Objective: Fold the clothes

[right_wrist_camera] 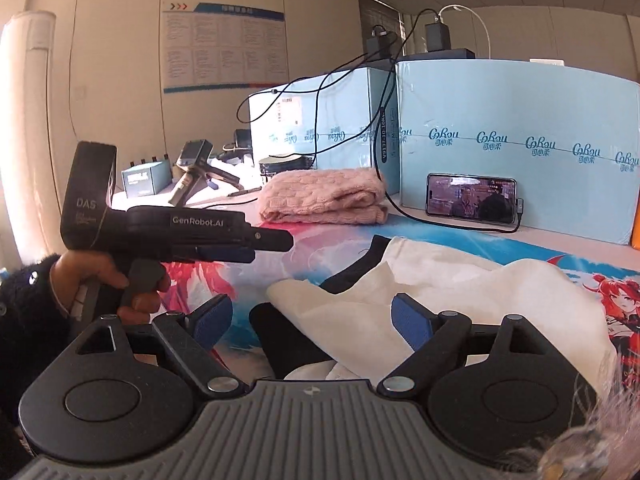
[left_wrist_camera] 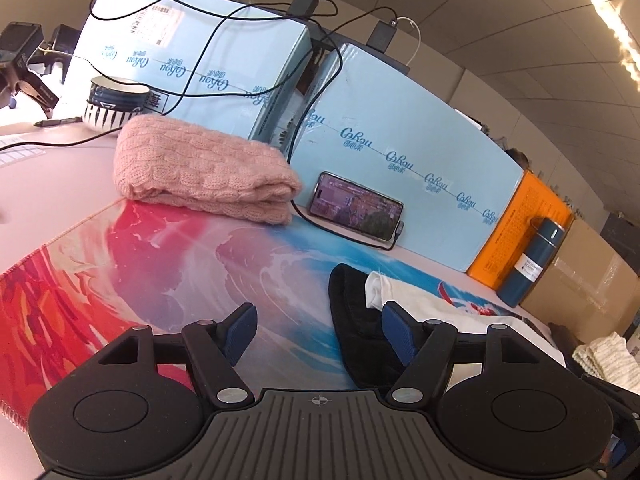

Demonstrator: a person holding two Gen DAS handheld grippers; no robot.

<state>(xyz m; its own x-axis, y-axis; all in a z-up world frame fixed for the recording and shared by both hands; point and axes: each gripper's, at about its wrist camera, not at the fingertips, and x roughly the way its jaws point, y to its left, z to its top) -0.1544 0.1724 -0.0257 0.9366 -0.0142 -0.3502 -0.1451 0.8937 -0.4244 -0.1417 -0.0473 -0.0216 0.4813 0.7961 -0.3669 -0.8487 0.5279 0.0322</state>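
Here white garment (right_wrist_camera: 460,292) lies under gaping right gripper (right_wrist_camera: 312,320).

The left gripper (left_wrist_camera: 318,330) hangs agape over the printed mat (left_wrist_camera: 160,264) — folded pink sweater (left_wrist_camera: 204,170) beyond.

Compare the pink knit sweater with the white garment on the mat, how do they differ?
The pink knit sweater is folded into a neat stack; the white garment lies spread and rumpled. The sweater is thick cable knit, the white garment smooth thin fabric. The sweater sits at the mat's far edge near the boxes; the white garment lies under the right gripper. Neither is gripped.
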